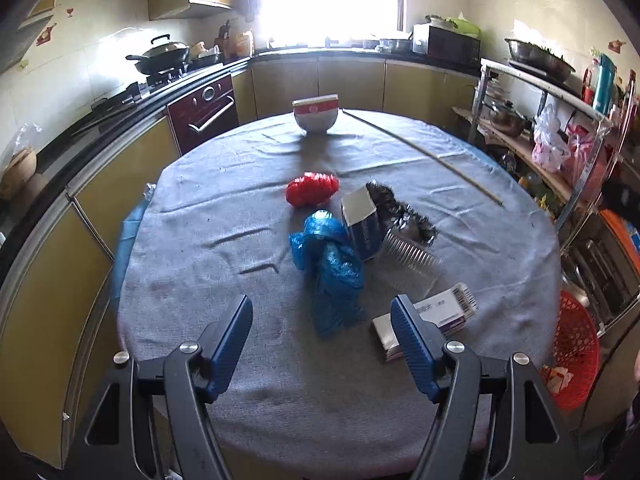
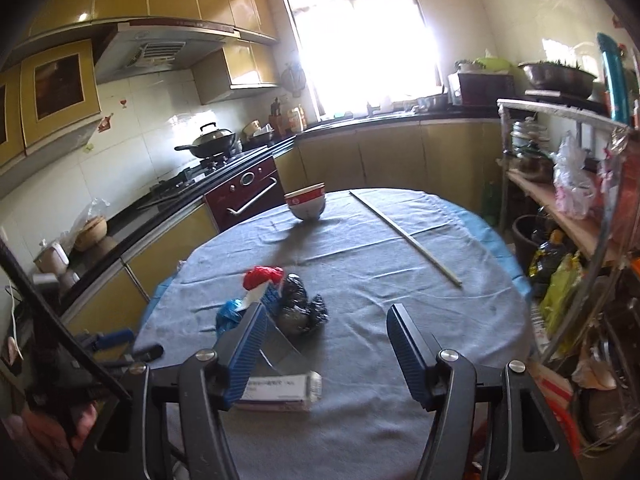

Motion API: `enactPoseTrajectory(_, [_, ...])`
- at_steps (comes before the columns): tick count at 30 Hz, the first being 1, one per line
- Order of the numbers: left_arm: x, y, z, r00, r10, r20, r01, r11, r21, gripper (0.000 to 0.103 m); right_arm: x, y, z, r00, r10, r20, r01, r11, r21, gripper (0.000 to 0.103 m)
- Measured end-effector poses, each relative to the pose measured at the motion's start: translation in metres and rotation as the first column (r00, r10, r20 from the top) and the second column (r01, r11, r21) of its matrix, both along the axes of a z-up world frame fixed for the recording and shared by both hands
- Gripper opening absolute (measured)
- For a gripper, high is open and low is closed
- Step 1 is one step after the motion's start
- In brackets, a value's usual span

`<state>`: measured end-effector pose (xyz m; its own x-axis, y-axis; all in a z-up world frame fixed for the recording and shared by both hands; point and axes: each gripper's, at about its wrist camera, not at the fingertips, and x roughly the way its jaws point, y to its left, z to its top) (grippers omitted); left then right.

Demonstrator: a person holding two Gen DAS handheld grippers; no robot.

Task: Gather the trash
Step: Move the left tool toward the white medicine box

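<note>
Left wrist view: our left gripper (image 1: 322, 322) hangs open and empty over the table (image 1: 200, 220), blue bag (image 1: 328, 264) just ahead. Our right gripper (image 2: 324, 334) also gapes empty, box (image 2: 280, 392) under its left finger.

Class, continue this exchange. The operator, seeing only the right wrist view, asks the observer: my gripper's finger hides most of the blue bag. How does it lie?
Observer: The blue bag lies stretched towards the left gripper, which is open and not touching it.
Operator: Anything right of the bag?
Observer: A clear ribbed tray, just in front of crumpled foil.
Operator: Where might trash go?
Observer: A red mesh basket stands beside the table, past its right edge, with paper inside.
</note>
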<state>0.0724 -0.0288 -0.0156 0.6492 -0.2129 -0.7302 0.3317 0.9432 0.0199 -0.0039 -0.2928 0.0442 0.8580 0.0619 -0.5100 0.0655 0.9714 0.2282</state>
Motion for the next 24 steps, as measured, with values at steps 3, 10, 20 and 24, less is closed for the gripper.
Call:
enactPoseTrajectory(3, [0.005,0.0,-0.013,0.999,-0.015,-0.03,0.015,1.0,0.004,0.072,0.014,0.009,-0.008,1.0,0.02,-0.024,-0.02,1.0,0.007,0.066])
enactPoseTrajectory(10, [0.018,-0.005,-0.037,0.995,-0.039,-0.095,0.04,0.999,-0.001,0.072,0.031,0.018,-0.036,0.994,0.026,-0.104,-0.028,0.999,-0.02,0.066])
enactPoseTrajectory(20, [0.022,-0.022,-0.052,0.983,-0.13,-0.129,0.135,0.99,0.032,0.072,0.053,0.013,-0.068,0.983,0.008,-0.184,0.003,0.998,0.06,0.066])
enactPoseTrajectory(24, [0.023,-0.029,-0.054,0.98,-0.158,-0.124,0.165,0.985,0.048,0.072,0.056,0.005,-0.077,0.978,-0.011,-0.208,0.029,0.996,0.085,0.066])
